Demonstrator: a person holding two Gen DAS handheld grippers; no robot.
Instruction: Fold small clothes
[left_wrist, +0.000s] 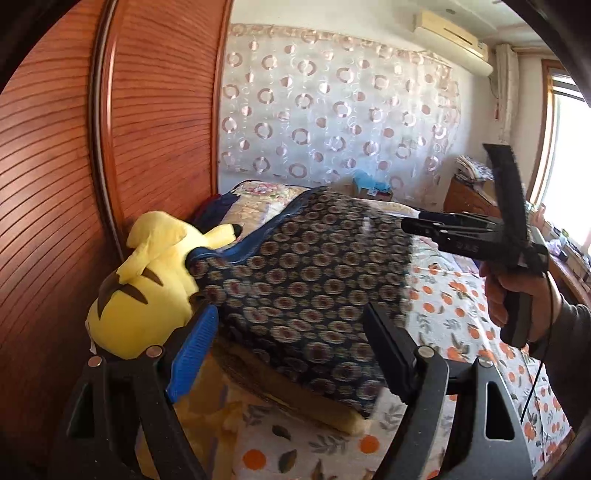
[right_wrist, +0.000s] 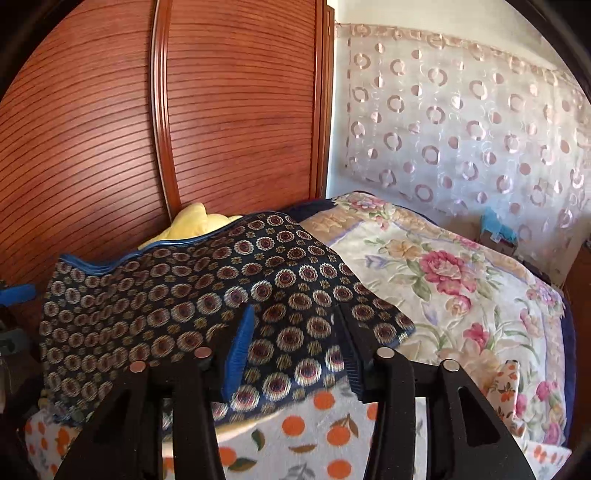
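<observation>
A dark navy garment with round medallion print and a blue hem (left_wrist: 306, 280) hangs stretched above the bed; it also fills the right wrist view (right_wrist: 192, 295). My left gripper (left_wrist: 291, 350) is open, its blue pad and black pad on either side of the garment's lower part, not pinching it. My right gripper (right_wrist: 295, 339) is open around the cloth's edge, which lies between its fingers. In the left wrist view the right gripper (left_wrist: 410, 225) reaches the garment's right corner, held by a hand (left_wrist: 517, 291).
A yellow plush toy (left_wrist: 144, 291) lies against the wooden slatted wardrobe (left_wrist: 55, 184). The bed has an orange-print sheet (left_wrist: 458, 306) and a floral quilt (right_wrist: 461, 273). A patterned curtain (left_wrist: 332, 107) hangs behind. A wooden cabinet (left_wrist: 469, 195) and window stand at right.
</observation>
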